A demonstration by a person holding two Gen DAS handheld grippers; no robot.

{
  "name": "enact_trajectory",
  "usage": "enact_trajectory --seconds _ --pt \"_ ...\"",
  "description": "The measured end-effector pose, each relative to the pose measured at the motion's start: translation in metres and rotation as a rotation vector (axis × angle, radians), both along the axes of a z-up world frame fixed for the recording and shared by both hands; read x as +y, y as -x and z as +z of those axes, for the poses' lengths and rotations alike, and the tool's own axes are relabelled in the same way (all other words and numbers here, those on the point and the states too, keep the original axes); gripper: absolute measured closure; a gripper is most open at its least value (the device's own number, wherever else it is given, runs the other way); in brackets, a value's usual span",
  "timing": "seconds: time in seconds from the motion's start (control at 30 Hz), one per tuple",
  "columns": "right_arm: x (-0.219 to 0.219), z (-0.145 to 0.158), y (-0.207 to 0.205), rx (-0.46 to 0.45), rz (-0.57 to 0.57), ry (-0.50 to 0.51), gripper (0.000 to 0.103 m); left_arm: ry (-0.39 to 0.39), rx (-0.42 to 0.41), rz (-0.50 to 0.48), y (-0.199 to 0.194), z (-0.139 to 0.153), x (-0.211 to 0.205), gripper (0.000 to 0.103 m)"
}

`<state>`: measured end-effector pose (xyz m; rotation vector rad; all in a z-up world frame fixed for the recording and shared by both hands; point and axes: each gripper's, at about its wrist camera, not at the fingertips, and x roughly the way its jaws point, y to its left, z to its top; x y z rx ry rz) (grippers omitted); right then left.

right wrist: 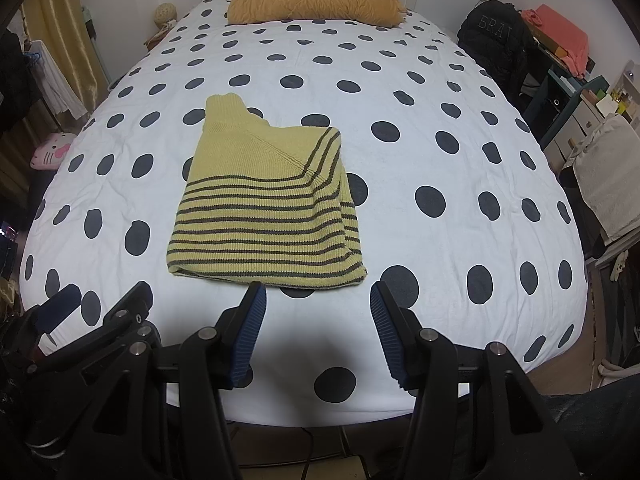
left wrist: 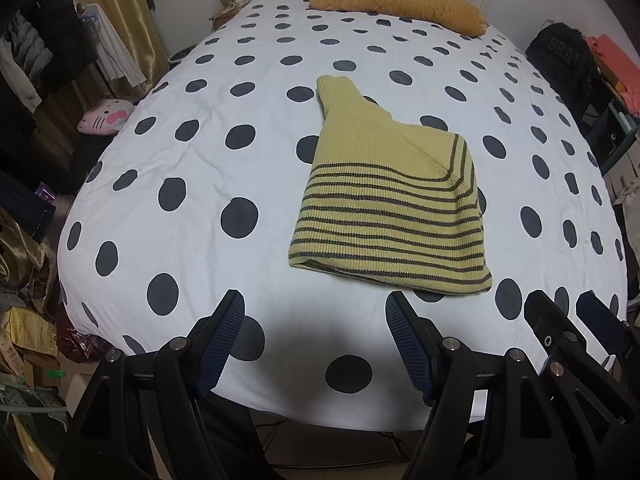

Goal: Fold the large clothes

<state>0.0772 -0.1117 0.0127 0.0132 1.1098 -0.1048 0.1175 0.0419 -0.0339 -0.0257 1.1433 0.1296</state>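
A: Sweater point(left wrist: 390, 208) sits mid-bed point(left wrist: 208, 184), already folded into a rough square, one ribbed part poking out toward the pillow point(left wrist: 396, 0). Next step?

B: Probably one more fold. Take the near hem at both corners, lift evenly, and lay it over so the stripes line up.

A: Claws?

B: Left gripper point(left wrist: 316, 320) and right gripper point(right wrist: 318, 312) both hover open and empty, near the hem.

A: Is that part a sleeve or the collar?

B: Hard to say; the fisheye bends it.
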Motion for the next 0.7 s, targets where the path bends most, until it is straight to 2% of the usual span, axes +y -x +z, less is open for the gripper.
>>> enact_trajectory --seconds 0.7 --pt "-0.0001 -0.0002 0.0008 0.002 -0.001 0.0 0.048 0.0 0.01 0.004 0.0002 -0.0049 -0.0013 0.029"
